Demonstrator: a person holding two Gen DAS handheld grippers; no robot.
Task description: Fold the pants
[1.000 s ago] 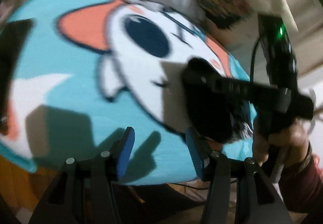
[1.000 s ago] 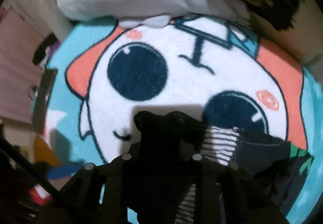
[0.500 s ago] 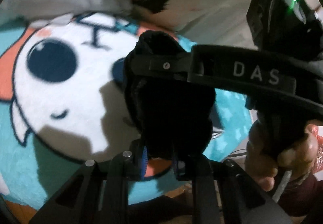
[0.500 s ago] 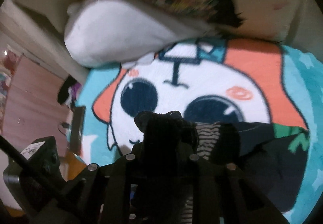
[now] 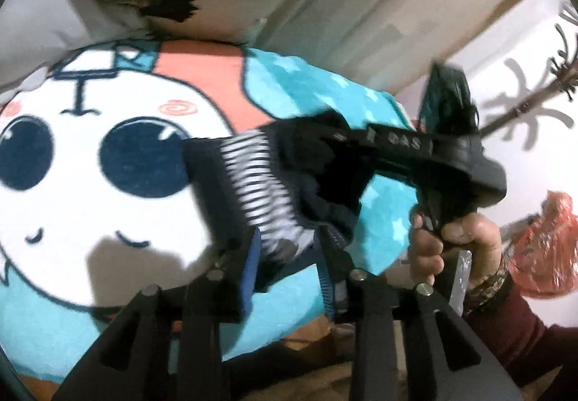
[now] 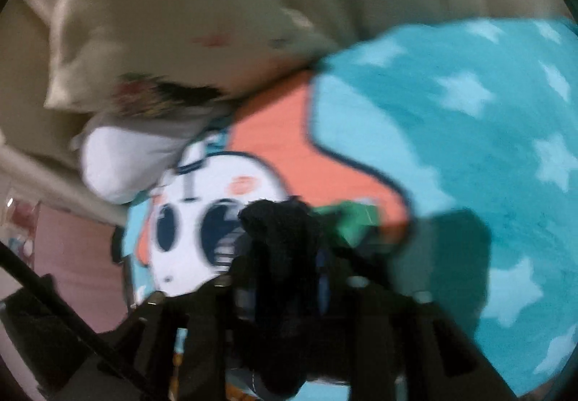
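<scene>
The pants (image 5: 253,180) are dark fabric with a black-and-white striped panel, held in the air above the bed. My left gripper (image 5: 289,267) is shut on the lower edge of the pants, its blue pads (image 5: 251,271) pressed on the fabric. My right gripper (image 6: 285,278) is shut on a dark bunch of the pants (image 6: 281,235); a green patch (image 6: 354,220) shows beside it. In the left wrist view the right gripper's body (image 5: 415,148) reaches in from the right, held by a hand (image 5: 444,242).
A teal blanket (image 5: 318,94) with a white cartoon face and orange patches covers the bed. White pillows (image 6: 119,162) lie at its head against a beige wall. An orange plastic bag (image 5: 545,249) sits at the far right.
The left gripper shut on the pants after standing open and empty. Both grippers lifted the pants and spread them, baring the striped panel. The right view swung right.
</scene>
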